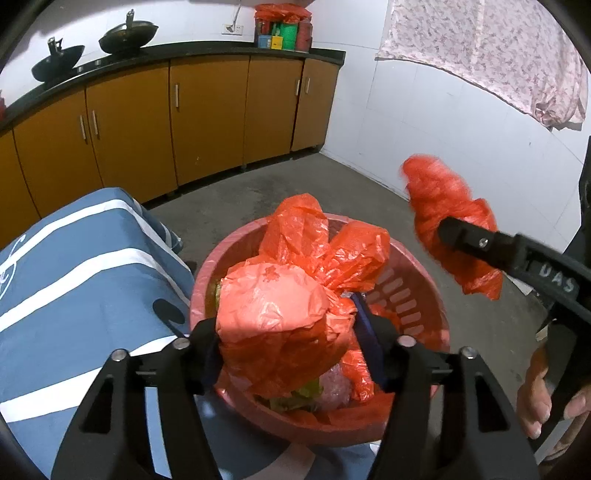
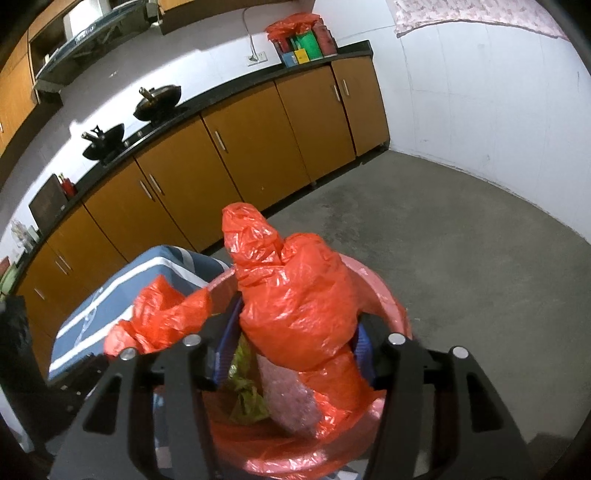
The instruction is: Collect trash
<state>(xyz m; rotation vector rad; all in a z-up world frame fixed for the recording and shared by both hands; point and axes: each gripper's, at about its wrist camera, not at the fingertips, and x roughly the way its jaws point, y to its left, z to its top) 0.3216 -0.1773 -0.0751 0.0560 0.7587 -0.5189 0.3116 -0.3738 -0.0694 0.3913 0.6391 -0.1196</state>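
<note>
A pink plastic bin (image 1: 406,295) w/ slotted sides stands on the grey concrete floor (image 1: 332,177), lined w/ an orange-red trash bag (image 1: 273,317). The bag's top edges are pulled up above the rim in 2 bunches, 1 per gripper.

Left gripper (image 1: 291,343): jaws partway open, a fat wad of bag plastic filling the gap between them; the left pad presses into it, and the plastic lies up against the blue pad on the right too, so it looks gripped. 2 loose flaps of bag stick up behind the wad.

Right gripper (image 2: 291,350): jaws about halfway open, w/ a tall twisted bunch of the same bag standing up between the blue pads and poking well above the fingertips. Plastic touches both sides; looks held. In the left wrist view that gripper comes in from the right, off to the side of the bin, w/ the bunch wrapped round its tip, and a hand (image 1: 543,402) on its grip.

Inside the bin, under the raised plastic: sth green and leafy (image 2: 247,402) and a pale crinkly clear wrap (image 2: 288,406).

Just left of the bin, touching or nearly so, a blue cloth w/ white stripes (image 1: 74,280) covers a boxy thing. Behind, orange-brown cabinets (image 1: 207,110) under a black counter w/ 2 dark woks (image 1: 127,35). A floral cloth (image 1: 487,55) hangs on the white wall.
</note>
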